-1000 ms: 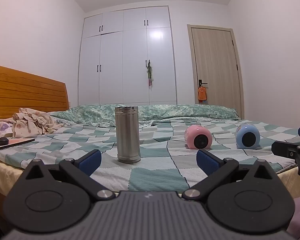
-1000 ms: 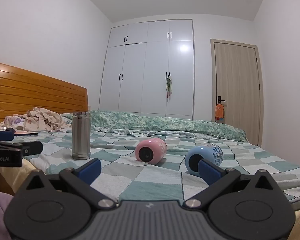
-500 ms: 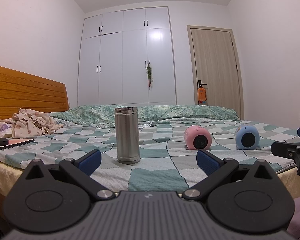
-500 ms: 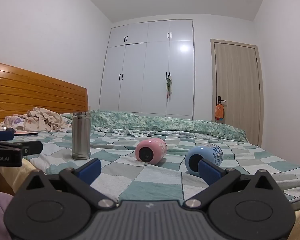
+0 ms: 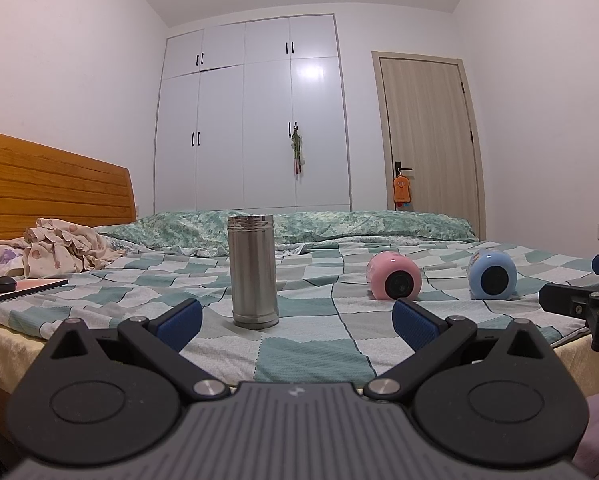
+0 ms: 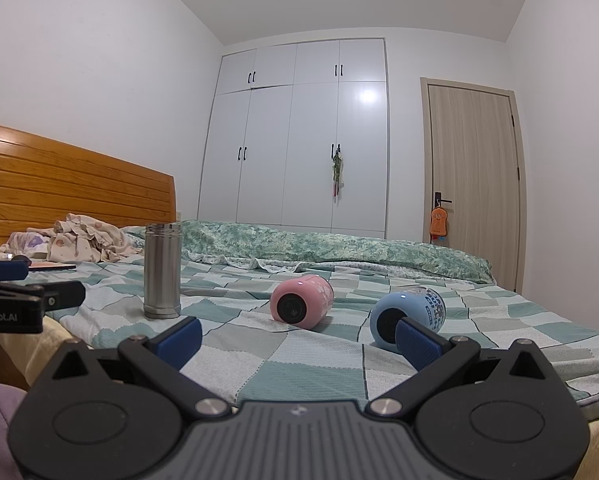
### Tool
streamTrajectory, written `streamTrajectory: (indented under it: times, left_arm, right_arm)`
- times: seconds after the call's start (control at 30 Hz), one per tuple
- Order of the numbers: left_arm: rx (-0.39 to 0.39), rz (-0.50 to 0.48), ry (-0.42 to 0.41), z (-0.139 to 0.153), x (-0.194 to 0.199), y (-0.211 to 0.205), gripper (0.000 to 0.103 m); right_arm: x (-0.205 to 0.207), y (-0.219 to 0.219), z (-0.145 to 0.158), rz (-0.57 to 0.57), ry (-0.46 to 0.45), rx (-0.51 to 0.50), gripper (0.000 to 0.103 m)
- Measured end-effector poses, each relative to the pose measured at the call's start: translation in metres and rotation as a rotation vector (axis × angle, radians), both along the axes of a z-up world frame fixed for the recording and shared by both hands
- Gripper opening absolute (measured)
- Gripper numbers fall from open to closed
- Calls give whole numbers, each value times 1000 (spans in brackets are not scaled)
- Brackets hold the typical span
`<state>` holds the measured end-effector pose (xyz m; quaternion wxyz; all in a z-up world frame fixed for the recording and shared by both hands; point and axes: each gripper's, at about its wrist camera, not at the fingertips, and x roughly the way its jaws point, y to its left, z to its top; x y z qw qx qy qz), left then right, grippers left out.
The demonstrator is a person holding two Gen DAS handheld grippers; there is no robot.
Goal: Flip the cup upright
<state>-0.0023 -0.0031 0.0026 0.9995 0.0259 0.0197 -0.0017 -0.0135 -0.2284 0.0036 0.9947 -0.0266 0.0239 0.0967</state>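
Note:
A steel cup (image 5: 253, 272) stands upright on the checked bedspread; it also shows in the right wrist view (image 6: 162, 270). A pink cup (image 5: 393, 275) (image 6: 301, 301) and a blue cup (image 5: 493, 275) (image 6: 407, 319) lie on their sides, bases toward me. My left gripper (image 5: 295, 324) is open and empty, near the bed's front edge, in front of the steel cup. My right gripper (image 6: 297, 338) is open and empty, in front of the pink and blue cups. Its right fingertip (image 6: 415, 342) overlaps the blue cup in view.
The checked bedspread (image 5: 307, 356) covers the bed. Crumpled clothes (image 5: 65, 250) and a flat board with a dark round object (image 5: 5, 284) lie at the left by the wooden headboard (image 5: 51, 188). A folded green duvet (image 5: 319, 226) runs along the far side.
Almost nothing has changed. Both grippers stay open and nearly still; the left wrist view shifts very slightly.

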Motion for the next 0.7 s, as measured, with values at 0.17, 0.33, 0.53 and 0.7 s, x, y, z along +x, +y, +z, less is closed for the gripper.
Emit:
streamTrajectory:
  times: [0.17,0.33,0.53,0.7]
  left_arm:
    - [0,0,0,0,0,0,103]
    - [0,0,-1,0,0,0,103]
    - [0,-1,0,1,-1,-2,103]
    - [0,-1,0,2,-2,-3,103]
  right_arm:
    - [0,0,0,0,0,0,103]
    - [0,0,0,0,1,0,103]
    - [0,0,0,0,1,0,103]
    - [0,0,0,0,1,-1,103]
